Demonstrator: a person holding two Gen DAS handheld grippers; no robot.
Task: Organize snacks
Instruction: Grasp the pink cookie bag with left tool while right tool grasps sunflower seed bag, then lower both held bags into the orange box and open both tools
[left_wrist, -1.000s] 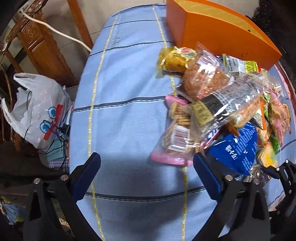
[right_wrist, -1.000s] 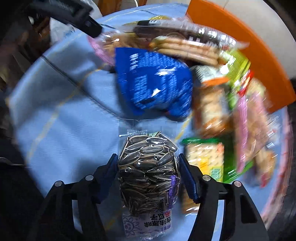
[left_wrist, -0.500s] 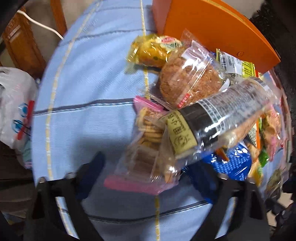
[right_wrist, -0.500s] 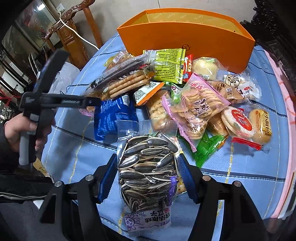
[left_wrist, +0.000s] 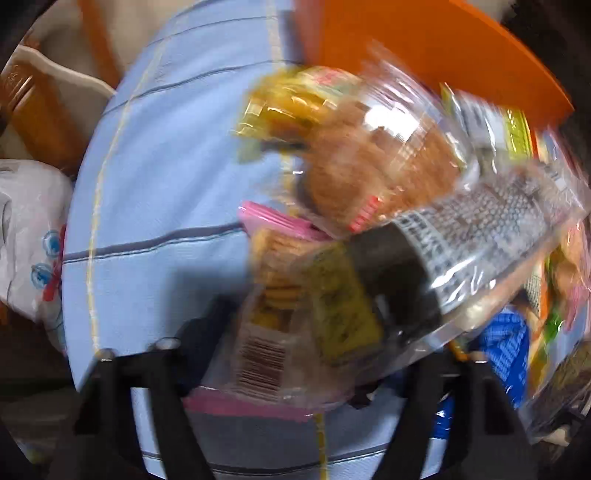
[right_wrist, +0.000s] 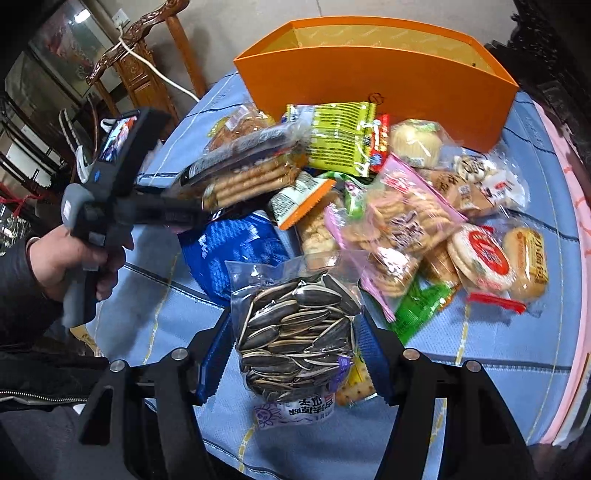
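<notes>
My right gripper (right_wrist: 293, 347) is shut on a clear bag of sunflower seeds (right_wrist: 295, 332) and holds it above the table's near edge. My left gripper (left_wrist: 306, 339) is blurred; its jaws stand around a long clear pack of biscuits (left_wrist: 424, 273), which also shows in the right wrist view (right_wrist: 243, 173), raised over the pile. A pink-edged cracker bag (left_wrist: 266, 332) lies under it. The orange box (right_wrist: 373, 70) stands open at the back, and shows in the left wrist view (left_wrist: 424, 48).
A heap of snack packs (right_wrist: 402, 221) covers the blue striped tablecloth (right_wrist: 498, 332), including a blue bag (right_wrist: 232, 254). A wooden chair (right_wrist: 144, 70) and a white plastic bag (left_wrist: 29, 236) are off the table's left side.
My left gripper has pushed forward onto the long biscuit pack and lifted it. My right gripper has drawn back, still holding the seed bag.
</notes>
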